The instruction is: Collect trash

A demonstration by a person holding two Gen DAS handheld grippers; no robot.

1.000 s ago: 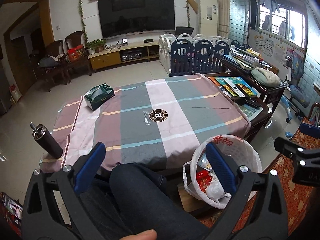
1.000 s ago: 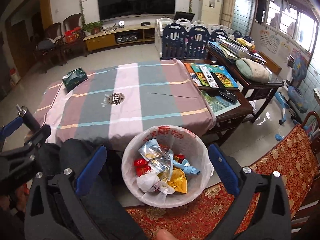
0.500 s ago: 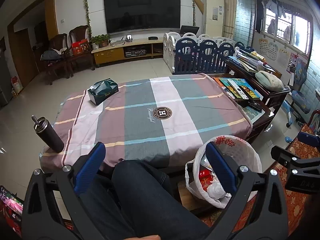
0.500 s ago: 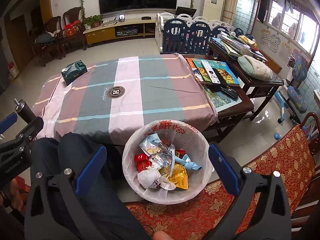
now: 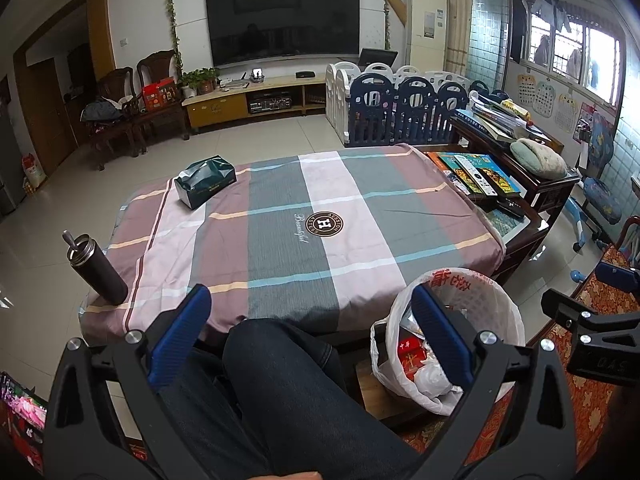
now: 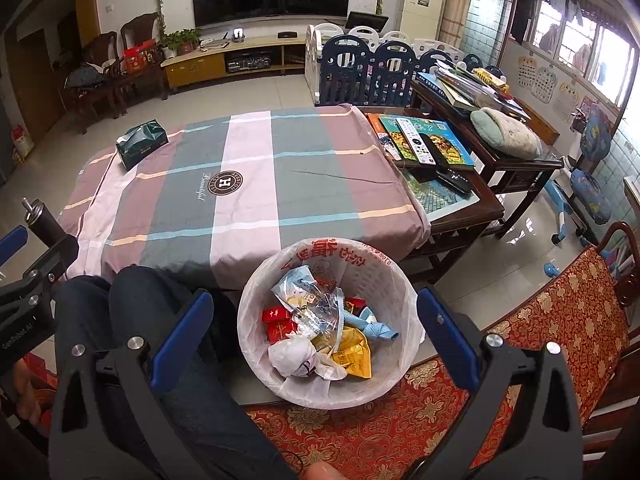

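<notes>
Your right gripper hangs over the lined bin, jaws wide, nothing held (wrappers already inside). Left gripper likewise spread and empty above your knee, w/ the tablecloth looking trash-free.

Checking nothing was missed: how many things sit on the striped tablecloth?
2: a green tissue box at the cloth's far left corner, and a dark bottle at its near left edge. No trash shows on the cloth.

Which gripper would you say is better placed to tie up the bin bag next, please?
Probably the right gripper: it hangs open directly over the bin, whose bag rim lies between its jaws. The left gripper is over the person's knee.
</notes>
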